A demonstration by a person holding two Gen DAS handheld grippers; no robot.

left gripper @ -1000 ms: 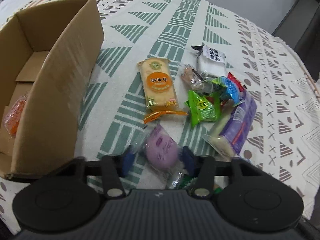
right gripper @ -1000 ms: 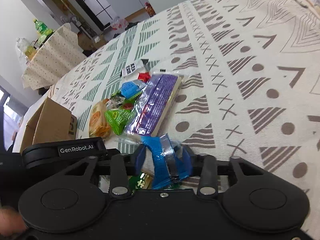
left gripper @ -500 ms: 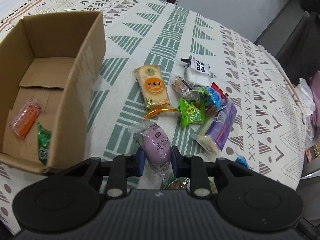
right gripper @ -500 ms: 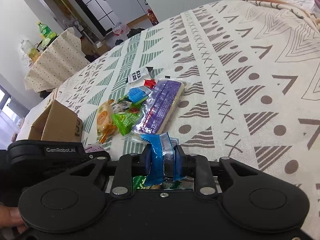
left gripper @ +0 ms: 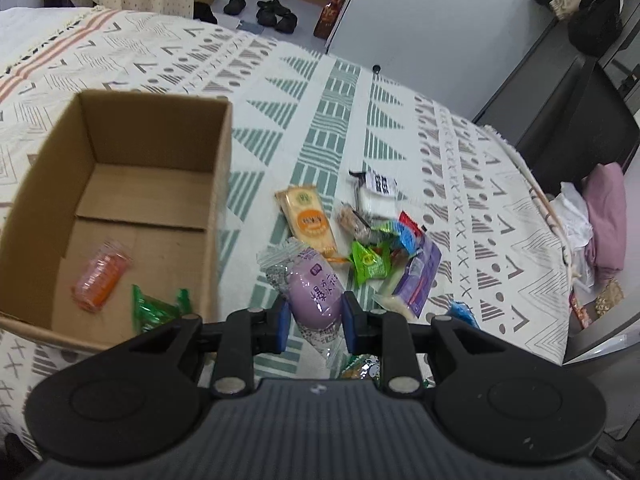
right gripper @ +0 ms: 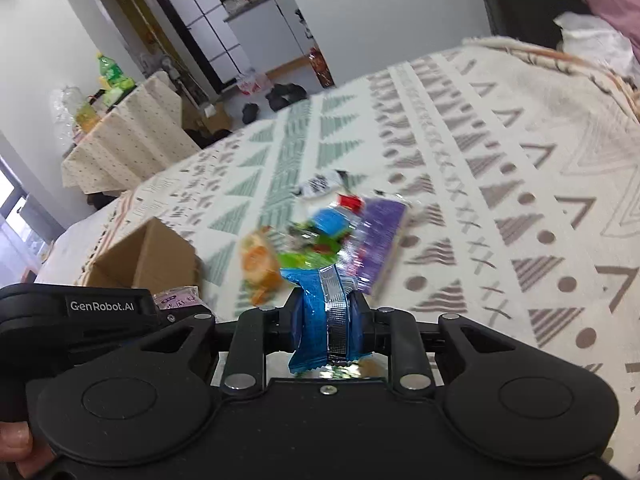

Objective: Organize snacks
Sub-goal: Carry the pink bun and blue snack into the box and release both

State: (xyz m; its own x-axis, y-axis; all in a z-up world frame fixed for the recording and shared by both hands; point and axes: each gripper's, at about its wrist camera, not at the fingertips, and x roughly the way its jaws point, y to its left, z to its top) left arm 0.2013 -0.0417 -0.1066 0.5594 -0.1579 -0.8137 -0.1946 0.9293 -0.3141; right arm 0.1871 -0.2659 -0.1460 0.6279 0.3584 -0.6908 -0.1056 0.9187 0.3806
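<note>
my left gripper (left gripper: 313,318) is clamped on a purple snack pack (left gripper: 314,288), blue pads pressing both sides, pack sticking out fwd and held clear above the patterned cloth (left gripper: 340,128). just to its left sits the cardboard box (left gripper: 218,216), open top, w/ an orange pack (left gripper: 102,278) and a green wrapper (left gripper: 154,310) lying on its floor, apart from each other.

my right gripper (right gripper: 326,320) is pinching a blue snack pack (right gripper: 310,320) w/ a silver crimped edge, squeezed upright between the pads, bottom end hanging below them. in the right wrist view i can see the left gripper body at lower left, and a bit of the person's hand (right gripper: 16,448) at the corner.

rest of the snacks are in a loose pile on the cloth, right of the box: an orange-label cracker pack (left gripper: 310,220), a white pack w/ black print (left gripper: 376,196) behind it, a green pack (left gripper: 370,264), a long purple pack (left gripper: 418,276) at the pile's right edge, plus a few small wrappers in between, too jumbled to tell apart. right wrist view is motion-blurred so pile detail there is poor.
</note>
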